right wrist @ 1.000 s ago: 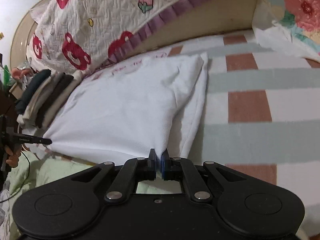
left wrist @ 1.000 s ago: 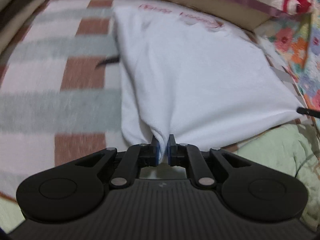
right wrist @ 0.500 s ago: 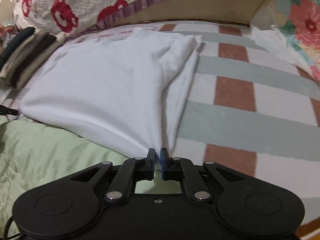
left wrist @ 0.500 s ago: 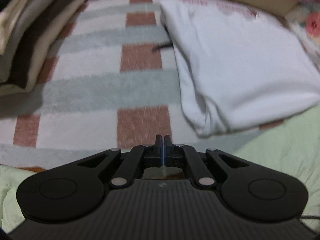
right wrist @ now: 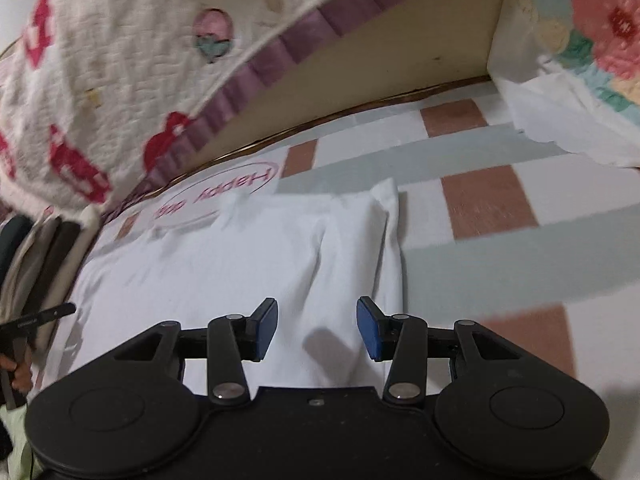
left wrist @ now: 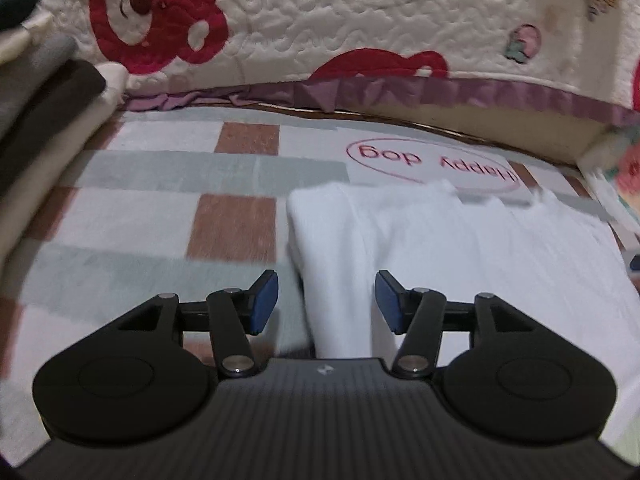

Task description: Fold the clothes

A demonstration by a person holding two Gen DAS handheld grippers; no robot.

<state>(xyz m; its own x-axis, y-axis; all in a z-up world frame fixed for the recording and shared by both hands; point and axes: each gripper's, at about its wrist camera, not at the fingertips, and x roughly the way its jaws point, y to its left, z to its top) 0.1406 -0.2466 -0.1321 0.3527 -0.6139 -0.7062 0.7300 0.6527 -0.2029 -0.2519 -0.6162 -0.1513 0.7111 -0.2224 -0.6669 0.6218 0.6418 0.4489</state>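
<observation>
A white garment (left wrist: 460,248) lies folded flat on the striped blanket (left wrist: 160,216), a pink "Happy dog" print (left wrist: 436,160) showing at its far end. My left gripper (left wrist: 326,300) is open and empty over the garment's near left edge. In the right wrist view the same white garment (right wrist: 240,264) lies below my right gripper (right wrist: 316,328), which is open and empty above its near right part. The left gripper's tip (right wrist: 40,316) shows at the far left of that view.
A stack of folded clothes (left wrist: 36,112) stands at the left. A quilt with red bears (left wrist: 320,24) hangs over the headboard at the back. A floral pillow (right wrist: 580,40) lies at the right. A pale green quilt lies at the near edge.
Both grippers have let go of the white garment and opened. Its near edge now lies folded up toward the printed end. Both grippers have moved forward over it.
</observation>
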